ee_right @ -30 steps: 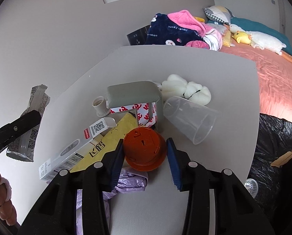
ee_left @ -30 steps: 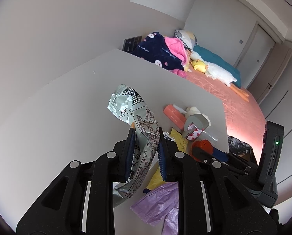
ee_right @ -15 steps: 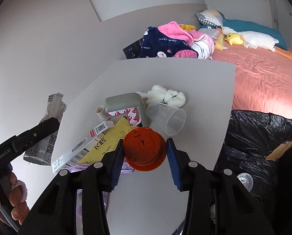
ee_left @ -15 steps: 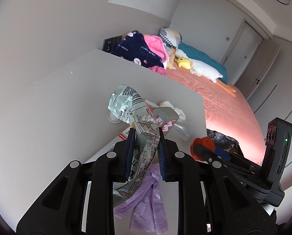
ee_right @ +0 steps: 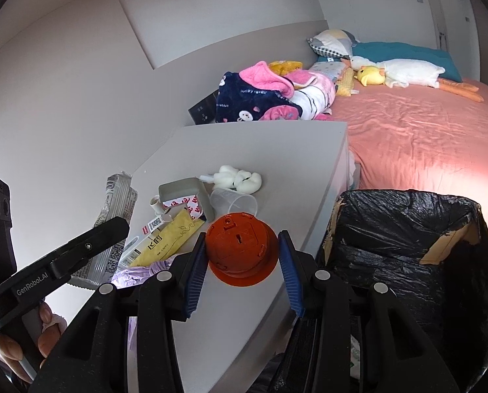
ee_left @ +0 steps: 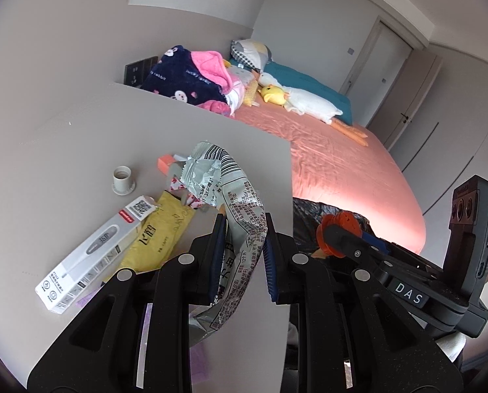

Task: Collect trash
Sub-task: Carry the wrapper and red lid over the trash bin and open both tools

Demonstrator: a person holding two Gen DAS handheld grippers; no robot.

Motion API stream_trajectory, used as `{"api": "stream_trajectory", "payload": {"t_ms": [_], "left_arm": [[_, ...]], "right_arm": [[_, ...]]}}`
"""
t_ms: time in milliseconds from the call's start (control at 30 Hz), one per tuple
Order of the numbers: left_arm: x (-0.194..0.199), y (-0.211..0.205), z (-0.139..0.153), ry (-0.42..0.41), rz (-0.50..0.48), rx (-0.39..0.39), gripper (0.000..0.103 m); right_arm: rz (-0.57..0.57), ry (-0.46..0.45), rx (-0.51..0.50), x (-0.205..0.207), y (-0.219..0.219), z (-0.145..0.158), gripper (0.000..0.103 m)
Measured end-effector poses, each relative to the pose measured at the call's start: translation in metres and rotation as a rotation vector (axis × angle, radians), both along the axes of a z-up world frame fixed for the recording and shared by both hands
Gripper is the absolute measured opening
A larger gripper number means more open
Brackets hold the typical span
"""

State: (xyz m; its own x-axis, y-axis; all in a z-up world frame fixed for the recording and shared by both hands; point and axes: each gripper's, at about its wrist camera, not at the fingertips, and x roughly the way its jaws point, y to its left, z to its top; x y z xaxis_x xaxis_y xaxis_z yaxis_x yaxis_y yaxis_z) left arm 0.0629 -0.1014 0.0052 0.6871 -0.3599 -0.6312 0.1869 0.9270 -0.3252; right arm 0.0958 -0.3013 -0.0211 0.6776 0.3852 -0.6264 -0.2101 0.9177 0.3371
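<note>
My left gripper (ee_left: 242,250) is shut on a crumpled silver snack wrapper (ee_left: 234,203) and holds it above the grey table (ee_left: 63,150). My right gripper (ee_right: 242,262) is shut on an orange plastic cap (ee_right: 240,249), held above the table's right edge, next to the black-lined trash bin (ee_right: 407,239). In the left wrist view the cap (ee_left: 340,226) and the right gripper show at the right, over the bin. The wrapper also shows in the right wrist view (ee_right: 117,203).
On the table lie a white thermometer box (ee_left: 93,255), a yellow packet (ee_left: 158,239), a small grey cap (ee_left: 123,180), a clear cup (ee_right: 234,203), a white crumpled tissue (ee_right: 240,180), a grey-lidded container (ee_right: 185,193) and purple plastic (ee_right: 139,271). A pink bed (ee_right: 424,137) lies beyond.
Both grippers have lifted and swung right, away from the trash pile toward the bin, each keeping its item. The bin has come into fuller view.
</note>
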Motion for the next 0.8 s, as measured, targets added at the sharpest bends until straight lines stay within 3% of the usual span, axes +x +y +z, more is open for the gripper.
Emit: {"api": "stream_trajectory", "payload": {"t_ms": [800], "left_arm": [[0.008,-0.095,0.003,0.002,-0.202,0.011,0.021]], "right_arm": [[-0.188,-0.022,0.009,-0.026,-0.097,0.009,0.044]]}}
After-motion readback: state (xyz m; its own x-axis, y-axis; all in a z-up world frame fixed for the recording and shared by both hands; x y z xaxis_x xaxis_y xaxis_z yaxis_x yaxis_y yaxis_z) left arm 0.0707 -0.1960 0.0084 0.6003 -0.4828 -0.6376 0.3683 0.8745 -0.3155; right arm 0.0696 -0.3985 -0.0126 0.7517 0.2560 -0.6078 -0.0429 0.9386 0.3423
